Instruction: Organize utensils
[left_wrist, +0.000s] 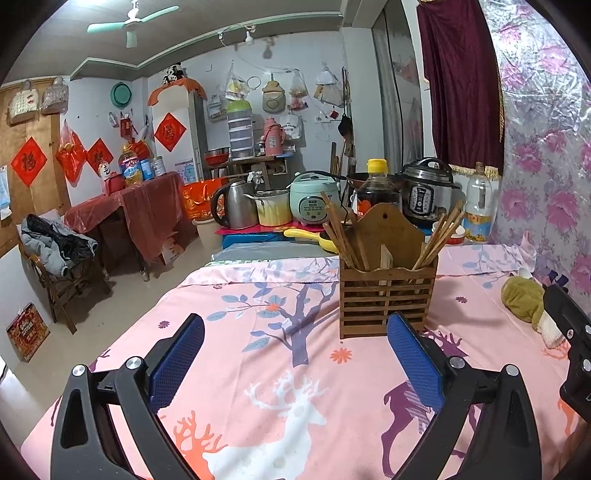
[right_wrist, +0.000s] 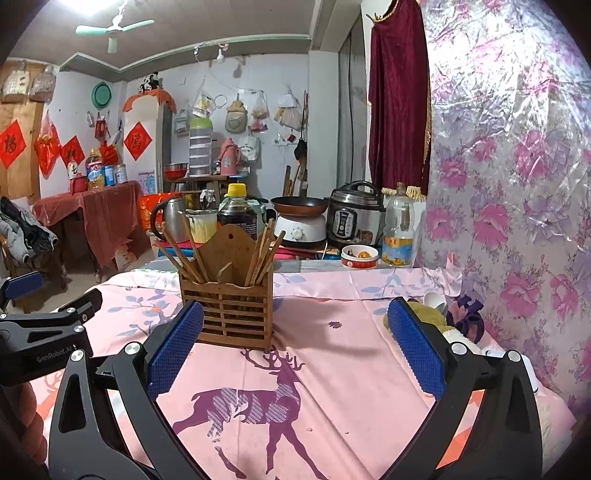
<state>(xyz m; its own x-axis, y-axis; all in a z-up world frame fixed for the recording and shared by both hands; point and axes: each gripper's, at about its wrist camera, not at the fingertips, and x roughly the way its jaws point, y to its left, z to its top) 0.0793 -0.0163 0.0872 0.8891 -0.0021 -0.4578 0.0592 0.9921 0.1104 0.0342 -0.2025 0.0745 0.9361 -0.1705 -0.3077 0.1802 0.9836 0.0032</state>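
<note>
A slatted wooden utensil holder (left_wrist: 386, 295) stands upright on the pink deer-print cloth (left_wrist: 258, 332). It has two compartments, each with a bundle of wooden chopsticks (left_wrist: 341, 236) leaning outward. It also shows in the right wrist view (right_wrist: 229, 306), with chopsticks (right_wrist: 184, 258) in both sides. My left gripper (left_wrist: 295, 354) is open and empty, short of the holder, its right pad near the holder's front corner. My right gripper (right_wrist: 295, 339) is open and empty, its left pad in front of the holder's lower left corner.
An olive plush toy (left_wrist: 524, 299) lies at the right by the flowered wall covering (right_wrist: 517, 184). Behind the cloth stand a kettle (left_wrist: 236, 206), rice cookers (left_wrist: 314, 199), a soy sauce bottle (left_wrist: 375, 188), an oil bottle (right_wrist: 398, 229) and a small bowl (right_wrist: 359, 255).
</note>
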